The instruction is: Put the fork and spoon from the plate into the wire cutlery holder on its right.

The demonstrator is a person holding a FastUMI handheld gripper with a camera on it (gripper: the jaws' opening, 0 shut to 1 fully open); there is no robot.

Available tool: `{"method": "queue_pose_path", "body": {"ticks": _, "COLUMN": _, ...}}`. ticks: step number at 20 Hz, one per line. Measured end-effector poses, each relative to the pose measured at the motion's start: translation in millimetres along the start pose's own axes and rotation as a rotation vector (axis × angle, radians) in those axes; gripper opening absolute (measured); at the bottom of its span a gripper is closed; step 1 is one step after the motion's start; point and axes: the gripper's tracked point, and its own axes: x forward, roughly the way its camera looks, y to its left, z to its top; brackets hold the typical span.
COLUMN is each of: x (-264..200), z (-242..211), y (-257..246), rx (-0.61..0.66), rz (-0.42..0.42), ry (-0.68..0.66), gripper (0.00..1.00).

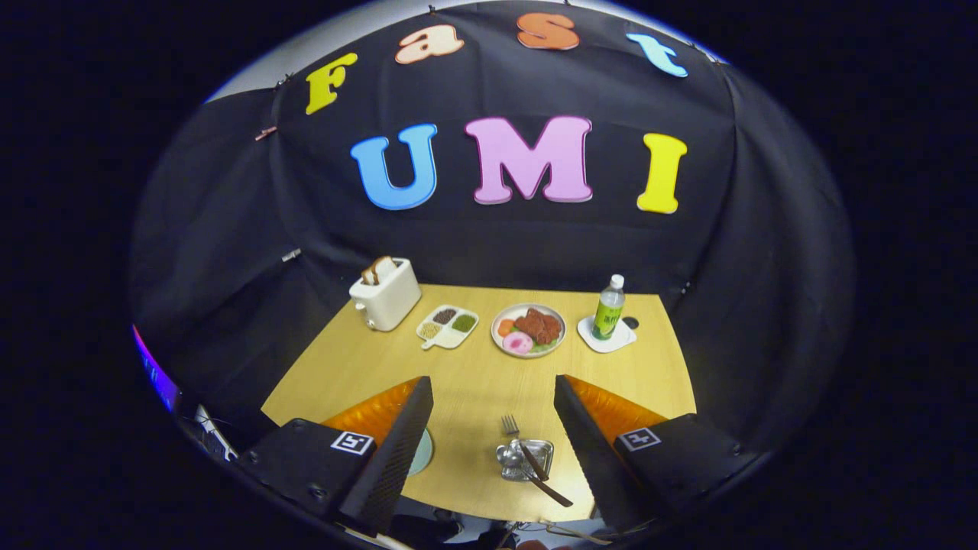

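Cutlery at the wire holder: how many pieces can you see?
2. A fork stands tines-up in the wire cutlery holder; a dark-handled piece leans out of it. Both sit between the open hand-held gripper's fingers. Others may be hidden.

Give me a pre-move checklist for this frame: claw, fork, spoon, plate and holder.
1. Claw open and empty: ok, the fingers are spread wide and hold nothing.
2. Fork in the wire cutlery holder: ok, its tines stick up from it.
3. Spoon in the holder: cannot tell; a dark handle leans out of it toward the claw.
4. Plate emptied: cannot tell, it is mostly hidden behind one finger.
5. Holder lined up between the fingers: ok.
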Motion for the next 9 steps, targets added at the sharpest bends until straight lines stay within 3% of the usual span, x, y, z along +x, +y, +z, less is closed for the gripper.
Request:
{"method": "queue_pose_path", "body": {"ticks": 5, "x": -30.7, "z": 57.9, "y": 17.8, "rx": -0.024, "rz": -0.036, "ry": -0.286, "gripper": 0.99}}
{"method": "queue_pose_path", "body": {"ticks": 9, "x": -49.5, "z": 85.8, "y": 42.6, "rx": -0.022, "rz": -0.023, "ry": -0.429, "gripper": 0.99}}
